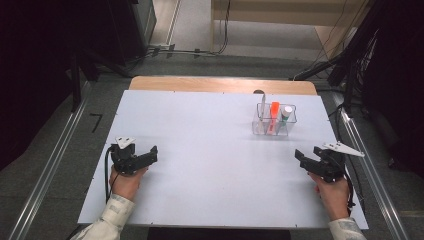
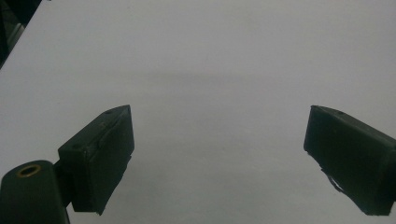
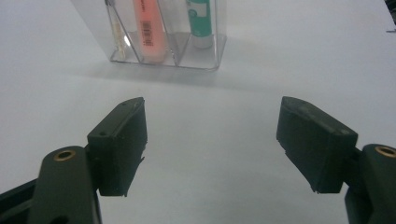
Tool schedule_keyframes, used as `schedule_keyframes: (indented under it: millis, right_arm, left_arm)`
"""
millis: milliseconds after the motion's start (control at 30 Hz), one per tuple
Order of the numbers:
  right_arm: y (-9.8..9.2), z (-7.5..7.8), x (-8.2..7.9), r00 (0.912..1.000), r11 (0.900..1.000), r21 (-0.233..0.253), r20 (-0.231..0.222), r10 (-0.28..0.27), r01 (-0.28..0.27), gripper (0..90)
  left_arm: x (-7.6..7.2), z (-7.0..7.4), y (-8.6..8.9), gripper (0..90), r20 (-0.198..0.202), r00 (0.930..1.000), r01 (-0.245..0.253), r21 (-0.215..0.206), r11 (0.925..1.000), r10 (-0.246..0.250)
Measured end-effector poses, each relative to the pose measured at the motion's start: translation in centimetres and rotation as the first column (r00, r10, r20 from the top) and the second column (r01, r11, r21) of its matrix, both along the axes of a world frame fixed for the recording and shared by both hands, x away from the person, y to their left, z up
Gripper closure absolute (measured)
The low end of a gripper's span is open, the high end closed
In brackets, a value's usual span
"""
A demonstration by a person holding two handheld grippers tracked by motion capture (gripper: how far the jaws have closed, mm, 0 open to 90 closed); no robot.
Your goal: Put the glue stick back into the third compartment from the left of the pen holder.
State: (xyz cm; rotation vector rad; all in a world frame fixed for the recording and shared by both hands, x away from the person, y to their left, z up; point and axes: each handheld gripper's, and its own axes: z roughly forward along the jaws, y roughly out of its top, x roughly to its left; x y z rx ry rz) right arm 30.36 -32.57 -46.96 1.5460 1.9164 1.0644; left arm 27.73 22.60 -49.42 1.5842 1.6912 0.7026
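Resting at the near edge of the white table, two hand-held grippers, one per hand, both empty.

Item 1: left gripper, held in the person's left hand at the near left of the table. Jaws spread wide in the left gripper view, bare white tabletop between them; nothing gripped, nothing touched.

Item 2: right gripper, held in the right hand at the near right. Jaws likewise spread wide in the right gripper view, gap empty; aimed toward the organiser, well short of it.

Item 3: clear plastic organiser, three compartments, standing upright on the far right part of the table, nearer the right gripper than the left. Contents, left to right in the high view: a thin pale stick-like article, kind not discernible; an orange marker with a barcode label; a white tube with a green band.

Item 4: wooden table edge, beyond the white surface.
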Motion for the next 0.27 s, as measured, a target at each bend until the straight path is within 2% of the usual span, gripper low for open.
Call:
schedule_keyframes:
  millis: [267]
  right_arm:
    - [-0.92, -0.27, -0.59, 0.9997, 1.0, -0.004, -0.006, -0.022, 0.022, 23.3]
  left_arm:
    - [0.02, 0.0, -0.02, 8.9, -0.002, 1.0, 0.0, 0.001, 1.0, 0.0]
